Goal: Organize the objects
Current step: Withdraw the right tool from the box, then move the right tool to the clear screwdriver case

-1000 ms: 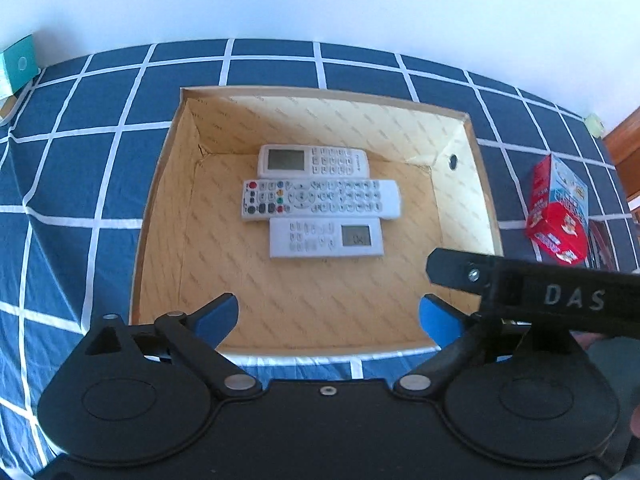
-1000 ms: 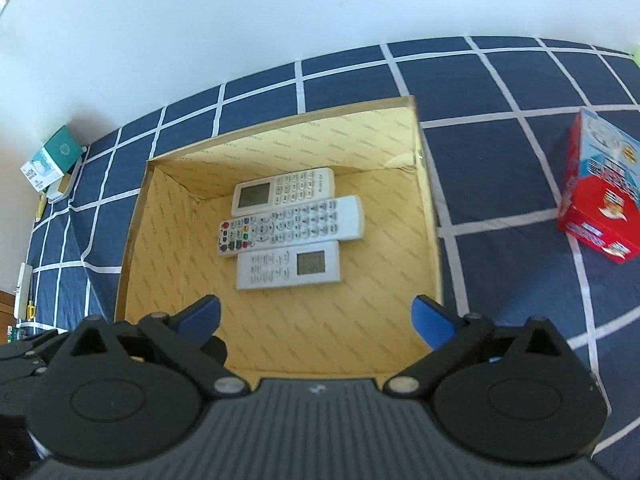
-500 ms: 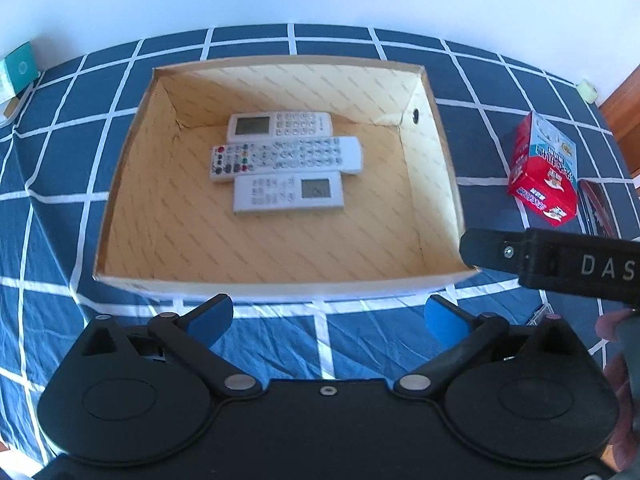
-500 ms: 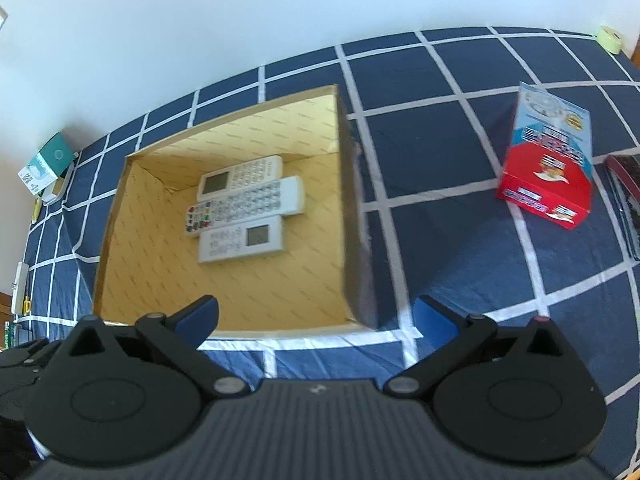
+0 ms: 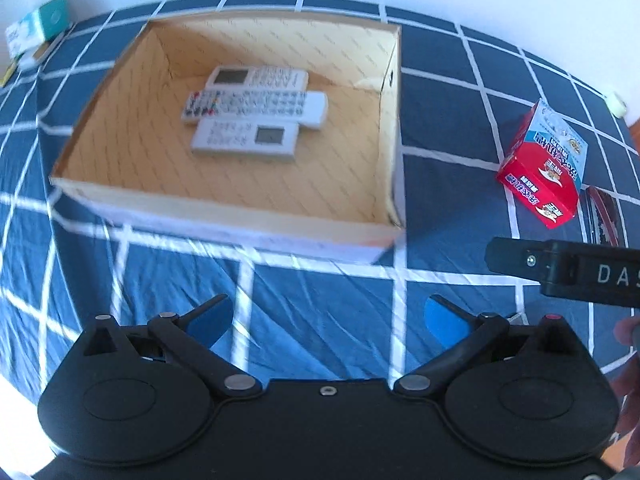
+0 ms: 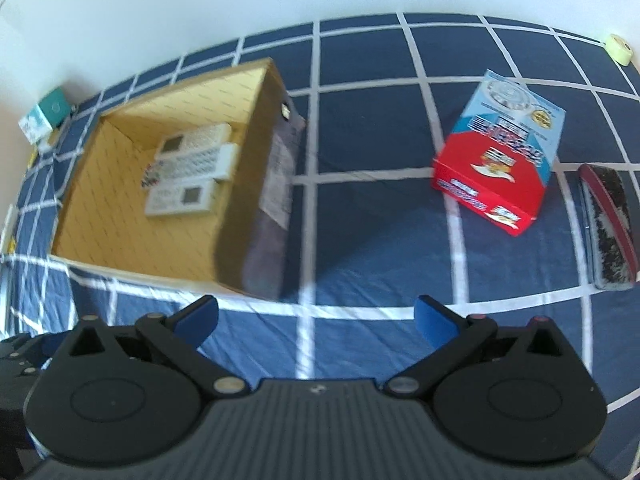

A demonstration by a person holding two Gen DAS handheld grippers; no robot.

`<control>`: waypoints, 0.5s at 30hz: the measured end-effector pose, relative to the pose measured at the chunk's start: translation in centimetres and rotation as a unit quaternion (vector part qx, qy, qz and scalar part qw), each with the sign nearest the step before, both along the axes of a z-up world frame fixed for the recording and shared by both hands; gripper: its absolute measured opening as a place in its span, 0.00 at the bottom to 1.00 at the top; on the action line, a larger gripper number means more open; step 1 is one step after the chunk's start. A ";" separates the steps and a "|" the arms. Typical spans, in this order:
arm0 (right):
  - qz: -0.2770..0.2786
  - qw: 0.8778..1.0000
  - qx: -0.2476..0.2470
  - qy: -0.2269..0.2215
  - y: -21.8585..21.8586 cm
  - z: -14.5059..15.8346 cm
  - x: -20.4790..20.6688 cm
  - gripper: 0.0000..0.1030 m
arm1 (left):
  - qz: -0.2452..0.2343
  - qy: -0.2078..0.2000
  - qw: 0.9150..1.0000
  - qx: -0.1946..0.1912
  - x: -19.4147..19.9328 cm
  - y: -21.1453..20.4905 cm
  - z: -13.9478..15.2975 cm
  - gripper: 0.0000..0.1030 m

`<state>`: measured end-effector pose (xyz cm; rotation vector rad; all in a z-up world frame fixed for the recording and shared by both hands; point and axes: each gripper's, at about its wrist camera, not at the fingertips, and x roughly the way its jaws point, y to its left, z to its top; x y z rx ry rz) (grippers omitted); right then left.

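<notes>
An open cardboard box (image 5: pixel 224 204) (image 6: pixel 256 216) lies on the blue checked cloth and holds three white remotes (image 5: pixel 256 108) (image 6: pixel 188 172) side by side. To its right stands a red and blue carton (image 5: pixel 544 168) (image 6: pixel 500 160), with a dark red case (image 6: pixel 608 224) (image 5: pixel 604 216) beyond it. My left gripper (image 5: pixel 328 320) hovers open over bare cloth in front of the box, nothing between its blue-tipped fingers. My right gripper (image 6: pixel 316 320) is open too, over cloth between the box and the carton. Part of the right tool (image 5: pixel 568 272) shows in the left wrist view.
A teal and white small box (image 5: pixel 38 28) (image 6: pixel 44 118) sits at the far left by the white wall. A pale tape roll (image 6: pixel 619 48) (image 5: pixel 615 105) lies at the far right. A person's fingers (image 5: pixel 628 332) show at the right edge.
Both grippers have drawn back out of the box and toward the right; the box has slid left and farther off in both views, and the carton and dark red case have come into fuller view.
</notes>
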<state>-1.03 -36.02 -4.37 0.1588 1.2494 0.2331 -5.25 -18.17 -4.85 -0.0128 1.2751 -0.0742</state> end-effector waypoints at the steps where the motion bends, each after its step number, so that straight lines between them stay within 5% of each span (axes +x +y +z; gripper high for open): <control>1: 0.007 1.000 -0.002 0.003 -0.6 -0.3 0.1 1.00 | 0.007 0.002 1.000 -0.001 -0.3 -0.5 -0.3 1.00; 15: 0.121 0.992 -0.023 0.039 -5.0 -4.4 -0.7 1.00 | 0.105 0.042 0.994 0.009 -5.4 -5.5 -5.6 1.00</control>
